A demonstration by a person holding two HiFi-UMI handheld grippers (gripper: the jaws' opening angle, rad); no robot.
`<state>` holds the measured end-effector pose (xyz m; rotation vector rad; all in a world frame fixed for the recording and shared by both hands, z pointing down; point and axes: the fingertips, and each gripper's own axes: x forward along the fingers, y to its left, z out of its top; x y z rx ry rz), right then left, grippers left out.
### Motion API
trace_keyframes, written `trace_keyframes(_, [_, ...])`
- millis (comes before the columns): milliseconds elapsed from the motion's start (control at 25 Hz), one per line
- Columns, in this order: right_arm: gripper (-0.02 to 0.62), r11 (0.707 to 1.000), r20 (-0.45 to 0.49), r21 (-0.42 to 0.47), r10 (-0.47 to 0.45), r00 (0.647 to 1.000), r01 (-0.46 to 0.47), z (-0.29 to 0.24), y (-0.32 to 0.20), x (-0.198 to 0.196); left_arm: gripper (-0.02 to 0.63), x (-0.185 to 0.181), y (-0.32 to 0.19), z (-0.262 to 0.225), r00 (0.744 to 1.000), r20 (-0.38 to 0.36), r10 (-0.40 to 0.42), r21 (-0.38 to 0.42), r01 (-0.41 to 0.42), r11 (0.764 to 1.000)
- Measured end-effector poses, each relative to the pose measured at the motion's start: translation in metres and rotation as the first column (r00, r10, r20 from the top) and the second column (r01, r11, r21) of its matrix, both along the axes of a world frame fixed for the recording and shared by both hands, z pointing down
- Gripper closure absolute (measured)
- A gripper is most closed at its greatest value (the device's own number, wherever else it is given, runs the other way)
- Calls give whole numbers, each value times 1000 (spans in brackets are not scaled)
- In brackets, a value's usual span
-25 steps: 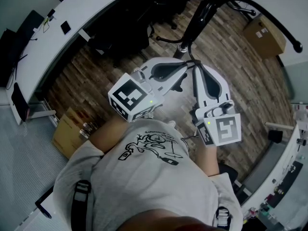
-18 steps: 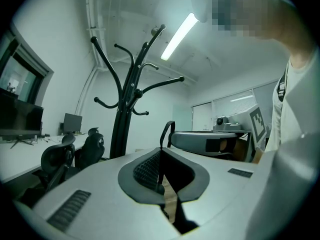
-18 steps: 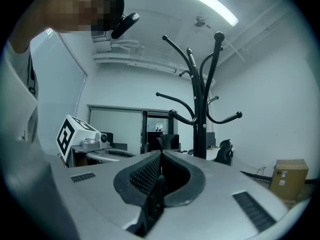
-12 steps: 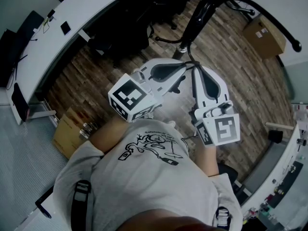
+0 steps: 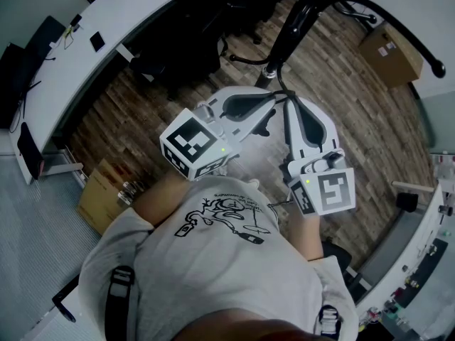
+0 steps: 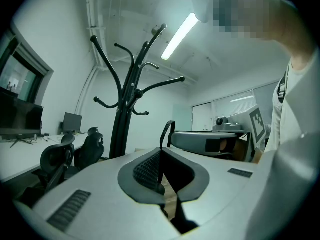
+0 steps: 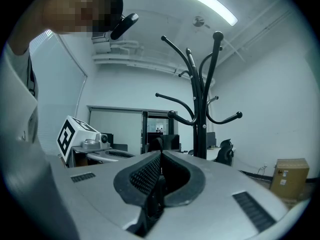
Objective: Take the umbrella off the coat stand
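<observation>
Nothing has moved in the last second, so the lift has not begun. The left tool (image 6: 161,156), a smooth grey shell with ribbed black pads, is closed on nothing. At twelve o'clock the coat stand (image 6: 126,109) shows thin, curved black hooks, all bare; no umbrella is visible. The right tool (image 7: 160,159) is likewise closed and empty.

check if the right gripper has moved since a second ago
No. In the head view the right gripper has its tip just as near the foot of the coat stand as before, over the same planks of the floor.
</observation>
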<state>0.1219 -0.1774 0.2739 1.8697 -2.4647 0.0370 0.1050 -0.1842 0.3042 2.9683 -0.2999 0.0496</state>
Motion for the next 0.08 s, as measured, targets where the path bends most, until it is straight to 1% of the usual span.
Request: trace_keyframes(80, [583, 1000, -1, 0, 0, 1000, 0, 0, 0, 0, 584, 1, 0, 0, 1000, -1, 2, -1, -2, 1000])
